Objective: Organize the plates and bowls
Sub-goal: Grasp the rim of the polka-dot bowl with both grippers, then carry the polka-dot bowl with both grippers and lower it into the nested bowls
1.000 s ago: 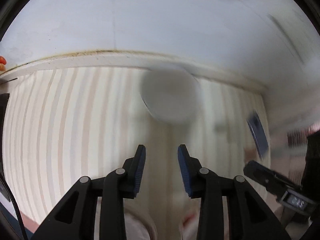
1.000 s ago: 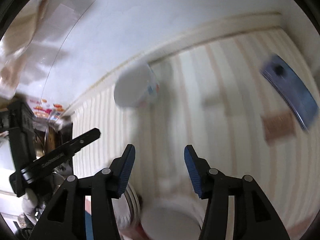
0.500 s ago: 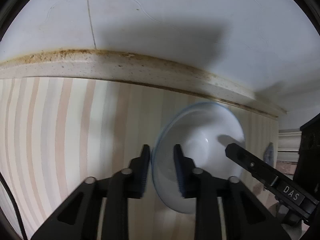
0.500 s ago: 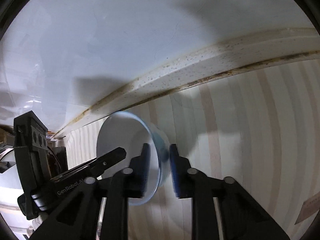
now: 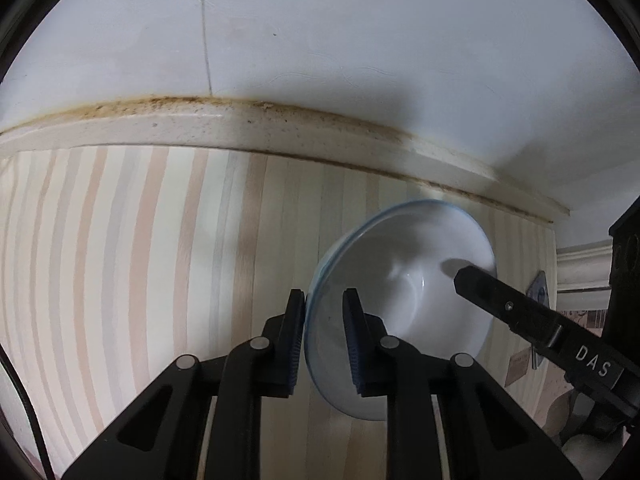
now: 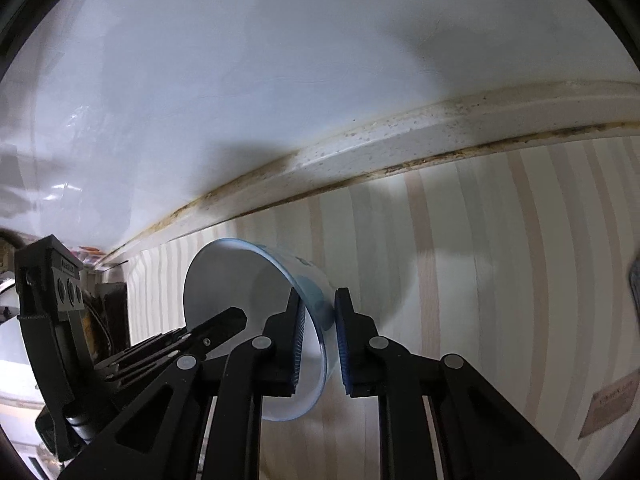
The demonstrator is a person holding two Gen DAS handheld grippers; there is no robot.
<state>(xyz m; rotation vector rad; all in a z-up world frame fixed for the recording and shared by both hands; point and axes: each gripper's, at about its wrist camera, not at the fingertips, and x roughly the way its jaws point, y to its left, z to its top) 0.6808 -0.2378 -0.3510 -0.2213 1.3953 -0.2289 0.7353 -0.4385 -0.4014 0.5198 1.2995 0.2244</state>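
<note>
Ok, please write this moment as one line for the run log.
left gripper: shut on bowl rim | right gripper: shut on opposite rim | bowl: white, blue rim, tilted on edge | under: striped countertop

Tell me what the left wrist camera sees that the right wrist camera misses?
Only the left view looks into the white bowl's hollow. Only the right view shows the bowl's blue-patterned outer wall and a brown label on the striped counter. Both show the left hand-held gripper and right hand-held gripper pinching opposite sides of the rim, plus the stained wall trim.
</note>
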